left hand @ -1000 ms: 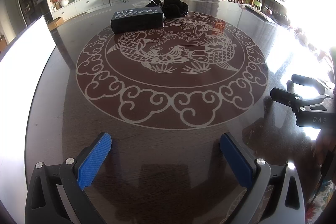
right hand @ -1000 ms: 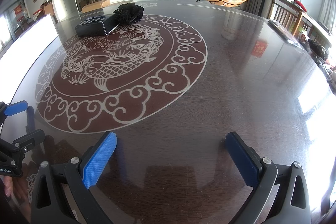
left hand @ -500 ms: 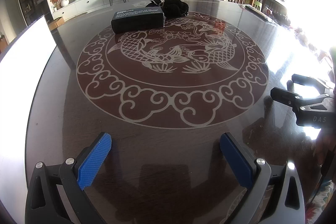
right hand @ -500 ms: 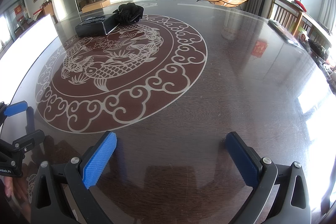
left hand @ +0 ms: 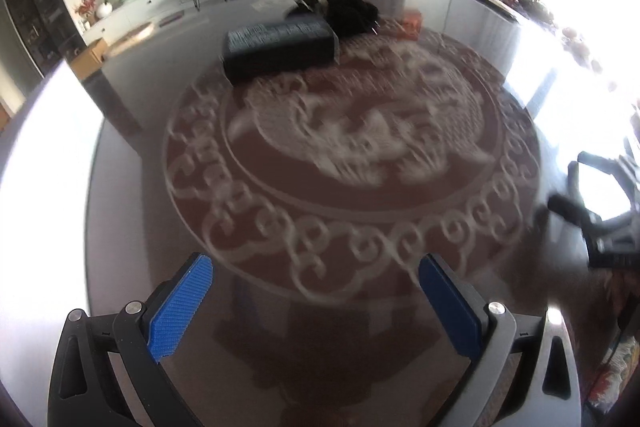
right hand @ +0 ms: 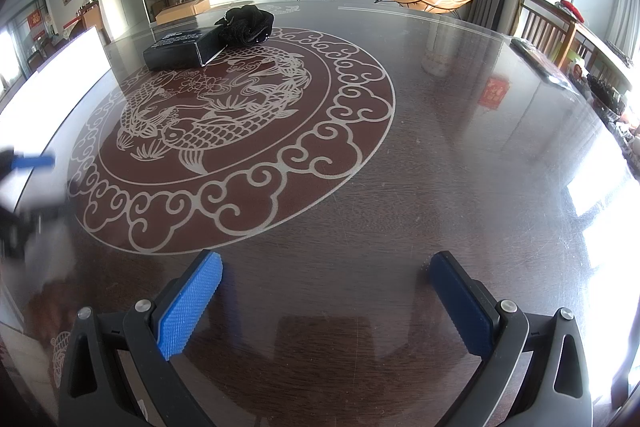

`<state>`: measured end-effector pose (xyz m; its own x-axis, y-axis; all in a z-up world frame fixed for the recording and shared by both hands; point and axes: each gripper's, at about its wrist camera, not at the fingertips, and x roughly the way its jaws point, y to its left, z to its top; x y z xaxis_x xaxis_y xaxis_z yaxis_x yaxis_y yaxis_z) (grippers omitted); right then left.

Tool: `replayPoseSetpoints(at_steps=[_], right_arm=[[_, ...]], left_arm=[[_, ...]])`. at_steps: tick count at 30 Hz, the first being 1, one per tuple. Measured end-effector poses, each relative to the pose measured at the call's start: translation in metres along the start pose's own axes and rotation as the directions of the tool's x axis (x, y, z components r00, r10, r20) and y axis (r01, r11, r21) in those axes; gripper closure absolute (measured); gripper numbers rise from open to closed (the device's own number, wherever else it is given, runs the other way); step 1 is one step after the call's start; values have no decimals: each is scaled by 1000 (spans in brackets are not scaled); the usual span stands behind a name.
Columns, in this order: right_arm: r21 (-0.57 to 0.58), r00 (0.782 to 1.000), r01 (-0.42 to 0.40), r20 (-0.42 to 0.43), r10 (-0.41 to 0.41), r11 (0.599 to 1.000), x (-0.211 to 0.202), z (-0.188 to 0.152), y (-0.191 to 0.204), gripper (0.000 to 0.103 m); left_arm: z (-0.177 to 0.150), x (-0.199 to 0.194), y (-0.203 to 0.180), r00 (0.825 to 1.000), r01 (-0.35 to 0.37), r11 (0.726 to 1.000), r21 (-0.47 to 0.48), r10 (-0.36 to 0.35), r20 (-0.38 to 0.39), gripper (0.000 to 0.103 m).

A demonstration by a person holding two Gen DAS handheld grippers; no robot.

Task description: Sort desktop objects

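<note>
Both the left gripper (left hand: 316, 301) and right gripper (right hand: 326, 301) are spread wide, holding nothing. A black box (right hand: 182, 47) touches a black cloth bundle (right hand: 246, 25) at the table's (right hand: 440, 187) far left.

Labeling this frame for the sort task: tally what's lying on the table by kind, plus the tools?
Black box: 1
Black fabric bundle: 1, touching the box's far end
Tools: 2, left tool and right tool, both open and empty
Total: 4, all over the round table. The left wrist view is motion-blurred, so anything smaller could be missed.

Motion-blurred table pattern (left hand: 352, 155), left view
</note>
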<state>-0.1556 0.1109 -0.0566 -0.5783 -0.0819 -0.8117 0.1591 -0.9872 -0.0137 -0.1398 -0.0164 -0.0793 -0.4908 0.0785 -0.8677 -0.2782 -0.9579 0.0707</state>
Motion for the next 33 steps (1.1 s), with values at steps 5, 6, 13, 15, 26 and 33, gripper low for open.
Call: replayPoseSetpoints(at_steps=[5,6,13,15,26,33], right_arm=[[0,1000,0,0,0,1000,0,1,0,0],[0,1000,0,0,0,1000,0,0,0,0],[0,1000,0,0,0,1000,0,0,0,0],[0,1000,1,0,-1,1000,0,0,0,0],[1,1000,1,0,-1,1000,0,1,0,0],[1,1000,1,0,-1,1000,0,1,0,0]], left_arm=[[73,8,20,998,-32,999,-38,34,50,0],[87,9,27,998,-13,997,-80,18,61,0],[175,48,66,996,-44,898,-438,74,52,0],[186,70,71,996,-81,861,-503,94,2,0],[156,110,71,998,-44,800,-599,6,-65,0],[128,95,61,996,-73,877,-475,37,-85,0]])
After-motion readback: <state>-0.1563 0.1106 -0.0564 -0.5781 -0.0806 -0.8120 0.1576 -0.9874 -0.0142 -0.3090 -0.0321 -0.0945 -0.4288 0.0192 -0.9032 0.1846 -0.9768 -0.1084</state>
